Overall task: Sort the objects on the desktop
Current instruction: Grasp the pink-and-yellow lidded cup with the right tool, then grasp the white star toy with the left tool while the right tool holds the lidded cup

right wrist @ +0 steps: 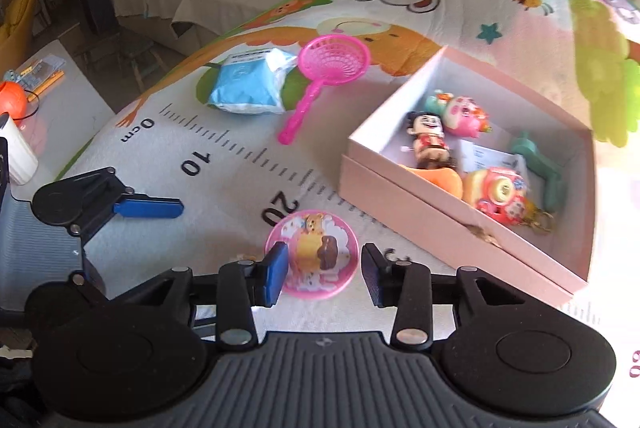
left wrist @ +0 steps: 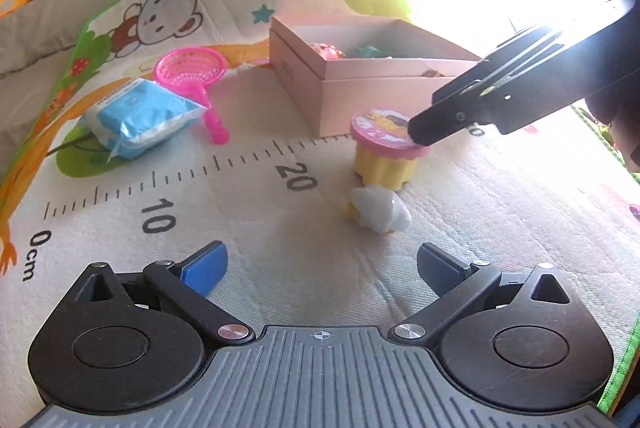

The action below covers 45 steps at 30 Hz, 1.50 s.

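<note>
Pink-lidded and yellow-bodied, the jelly cup [right wrist: 311, 254] stands upright on the play mat [left wrist: 480, 228], just in front of the pink box [right wrist: 420, 204] and beside the printed 20 mark; the right claw [right wrist: 325, 272] hangs over it with its fingers apart, one on each side of the lid, nothing clamped yet; the left wrist view shows that claw's tip at the lid's edge, though I cannot tell whether it touches. The left claw [left wrist: 320, 268] is also spread wide and holds nothing, low over the mat near a small white and yellow toy [left wrist: 380, 214] lying just beside the cup.

The step in hand looks like taking the cup for the box, which already holds several toys; to do it well, lower the right claw until the pads pass below the lid's overhang and meet the fluted body, centre the cup between them, then close gently, since the cup will likely dent or tip; lift straight up to clear the near wall of the box. Still out on the mat, well apart from the cup: a pink net scoop [right wrist: 332, 62] and a blue tissue pack [right wrist: 250, 84].
</note>
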Motion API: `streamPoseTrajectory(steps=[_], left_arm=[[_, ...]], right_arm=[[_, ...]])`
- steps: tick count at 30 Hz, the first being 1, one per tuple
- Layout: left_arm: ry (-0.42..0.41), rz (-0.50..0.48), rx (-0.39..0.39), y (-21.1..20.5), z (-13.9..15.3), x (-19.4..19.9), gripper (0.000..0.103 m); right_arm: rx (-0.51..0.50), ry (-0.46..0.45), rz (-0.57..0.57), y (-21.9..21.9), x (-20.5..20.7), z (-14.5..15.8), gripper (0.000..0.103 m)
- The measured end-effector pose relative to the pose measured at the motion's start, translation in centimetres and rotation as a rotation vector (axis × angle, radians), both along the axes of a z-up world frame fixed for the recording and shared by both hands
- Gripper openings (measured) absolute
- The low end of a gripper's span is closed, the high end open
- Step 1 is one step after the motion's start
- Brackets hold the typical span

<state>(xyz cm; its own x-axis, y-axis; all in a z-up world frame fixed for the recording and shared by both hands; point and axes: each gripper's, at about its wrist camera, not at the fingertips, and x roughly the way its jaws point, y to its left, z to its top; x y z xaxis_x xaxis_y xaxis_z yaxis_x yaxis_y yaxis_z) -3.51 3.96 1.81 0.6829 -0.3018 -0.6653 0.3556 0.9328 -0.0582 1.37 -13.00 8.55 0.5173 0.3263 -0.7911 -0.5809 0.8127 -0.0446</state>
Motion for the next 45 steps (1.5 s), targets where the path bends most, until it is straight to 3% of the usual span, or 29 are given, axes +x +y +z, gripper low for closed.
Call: streamPoseTrajectory(steps=[8, 17, 22, 28, 32, 41, 43, 45], left_arm=[[0.01, 0.061, 0.063, -2.5, 0.1, 1.3, 0.103], [-0.097, 0.205, 0.252, -0.7, 0.6, 1.4, 0.103], [-0.047, 0.171, 0.155, 0.8, 1.0, 1.2, 0.103], [-0.047, 0.115, 0.145, -0.8, 0.6, 1.5, 0.103], [-0.047, 0.106, 0.138, -1.8, 0.5, 2.7, 0.102], [-0.027, 0.084, 0.085, -3.1, 0.5, 4.0, 0.07], [-0.032, 0.074, 0.088, -3.2, 0.6, 3.7, 0.05], [-0.032, 0.066, 0.09, -3.3, 0.7, 3.2, 0.042]], right_arm=[[0.064, -0.091, -0.096, -4.6, -2.6, -0.8, 0.057], [0.107, -0.184, -0.077, -4.0, -4.4, -2.1, 0.07], [0.16, -0.162, -0.051, -1.8, -2.5, -2.9, 0.073], [0.162, -0.156, -0.041, -0.2, -0.4, -4.3, 0.073], [0.139, -0.145, -0.043, -1.0, -0.6, -4.5, 0.055], [0.093, -0.134, -0.11, -4.9, -3.4, -3.7, 0.055], [0.086, -0.13, -0.115, -5.6, -4.3, -3.7, 0.055], [0.084, -0.127, -0.121, -6.3, -5.1, -3.6, 0.055]])
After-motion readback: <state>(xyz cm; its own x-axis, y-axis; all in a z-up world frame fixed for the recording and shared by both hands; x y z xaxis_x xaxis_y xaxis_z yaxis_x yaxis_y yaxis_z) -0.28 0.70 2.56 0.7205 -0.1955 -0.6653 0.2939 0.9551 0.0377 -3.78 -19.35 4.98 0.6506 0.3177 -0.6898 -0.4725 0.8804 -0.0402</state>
